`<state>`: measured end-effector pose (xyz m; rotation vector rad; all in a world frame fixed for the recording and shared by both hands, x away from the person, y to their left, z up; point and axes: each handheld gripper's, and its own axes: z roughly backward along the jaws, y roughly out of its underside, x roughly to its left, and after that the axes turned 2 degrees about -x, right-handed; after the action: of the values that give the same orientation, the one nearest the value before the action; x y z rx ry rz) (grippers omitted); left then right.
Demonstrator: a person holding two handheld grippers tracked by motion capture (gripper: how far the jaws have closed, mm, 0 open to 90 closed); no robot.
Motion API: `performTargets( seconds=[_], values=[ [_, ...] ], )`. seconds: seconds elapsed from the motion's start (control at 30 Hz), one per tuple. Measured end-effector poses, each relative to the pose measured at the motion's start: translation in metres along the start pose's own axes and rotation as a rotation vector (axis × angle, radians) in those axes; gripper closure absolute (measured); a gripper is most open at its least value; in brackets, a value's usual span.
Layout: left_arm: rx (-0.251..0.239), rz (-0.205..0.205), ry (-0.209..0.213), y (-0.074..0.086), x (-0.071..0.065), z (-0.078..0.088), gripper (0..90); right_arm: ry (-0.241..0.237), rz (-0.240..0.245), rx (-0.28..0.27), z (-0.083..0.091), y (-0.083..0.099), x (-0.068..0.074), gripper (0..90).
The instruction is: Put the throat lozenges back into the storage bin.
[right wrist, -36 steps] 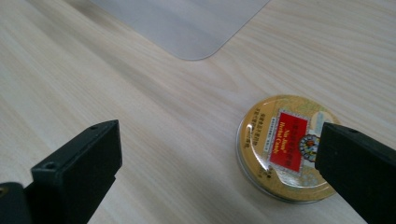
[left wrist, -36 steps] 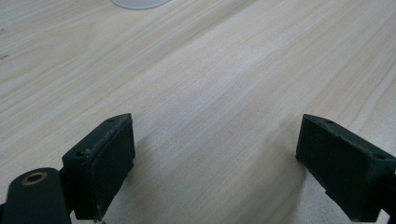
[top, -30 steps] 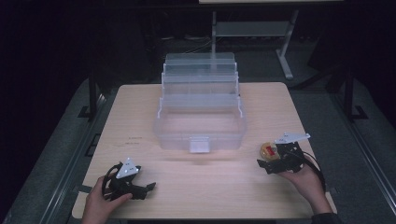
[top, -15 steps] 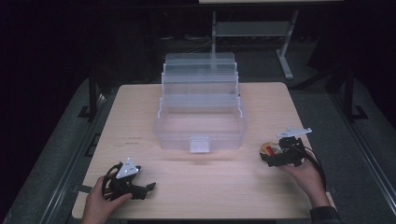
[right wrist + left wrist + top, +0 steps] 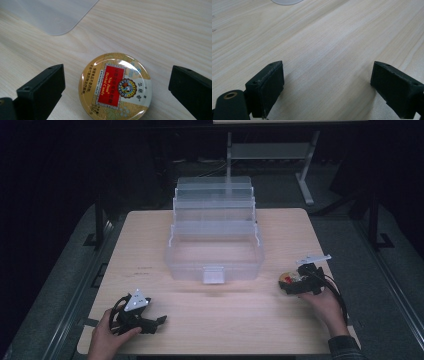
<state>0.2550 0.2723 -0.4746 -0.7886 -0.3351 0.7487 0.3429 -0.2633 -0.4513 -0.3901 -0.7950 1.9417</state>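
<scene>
A round gold tin with a red label reading Nin Jiom Herbal Candy lies flat on the wooden table. My right gripper is open, one jaw on each side of the tin and clear of it. From above, the tin shows at the right, just left of the right gripper. A clear plastic tiered box stands open at the table's middle. My left gripper rests near the front left edge. Its jaws are open over bare wood.
A rounded corner of the clear box lies just beyond the tin. A metal stand rises behind the table in the dark. A person's hands hold both grippers at the near edge.
The right gripper has tipped and moved slightly away from the front edge, staying at the tin. The left gripper has not moved.
</scene>
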Motion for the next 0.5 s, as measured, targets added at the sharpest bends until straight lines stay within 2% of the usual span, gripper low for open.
performTargets(
  seconds=[0.5],
  values=[
    [0.0, 0.0, 0.0, 0.0, 0.0, 0.0, 10.7, 0.01, 0.005, 0.042, -0.013, 0.004, -0.001, 0.3]
  ],
)
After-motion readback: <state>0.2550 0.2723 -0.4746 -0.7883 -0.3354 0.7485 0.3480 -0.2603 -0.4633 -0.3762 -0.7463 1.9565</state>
